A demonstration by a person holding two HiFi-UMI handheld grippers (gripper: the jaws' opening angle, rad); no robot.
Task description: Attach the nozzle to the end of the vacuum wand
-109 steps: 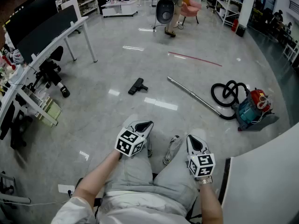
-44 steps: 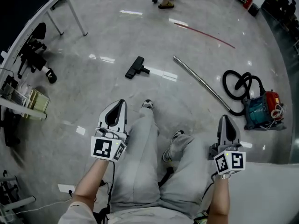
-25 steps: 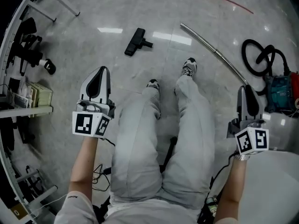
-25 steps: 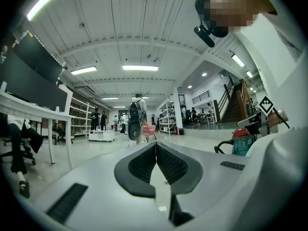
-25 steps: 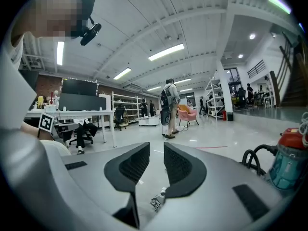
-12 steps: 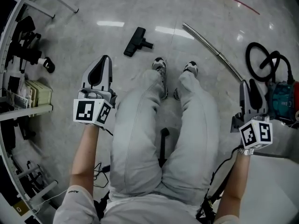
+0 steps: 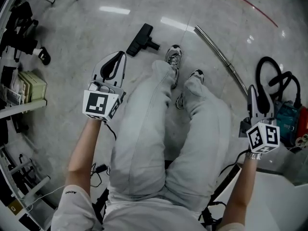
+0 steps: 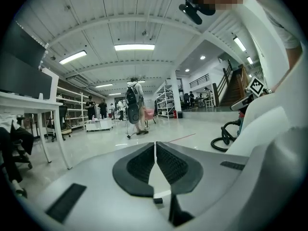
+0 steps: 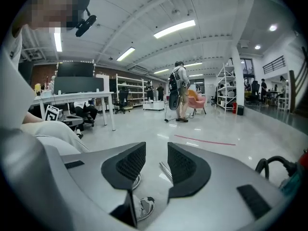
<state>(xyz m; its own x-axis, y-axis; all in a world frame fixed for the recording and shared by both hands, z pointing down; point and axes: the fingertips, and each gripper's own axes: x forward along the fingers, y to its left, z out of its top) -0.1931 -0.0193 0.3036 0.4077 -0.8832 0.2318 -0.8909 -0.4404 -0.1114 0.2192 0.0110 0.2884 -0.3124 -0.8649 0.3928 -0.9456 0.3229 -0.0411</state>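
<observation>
While nozzle (image 7: 140, 39), wand (image 7: 219, 56) lie apart (on floor (image 7: 86, 28)), left gripper (image 7: 117, 57) closed.

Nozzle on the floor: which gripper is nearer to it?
Left. The left gripper sits just below and left of the nozzle in the head view; the right gripper is far to its right, past both legs.
</observation>
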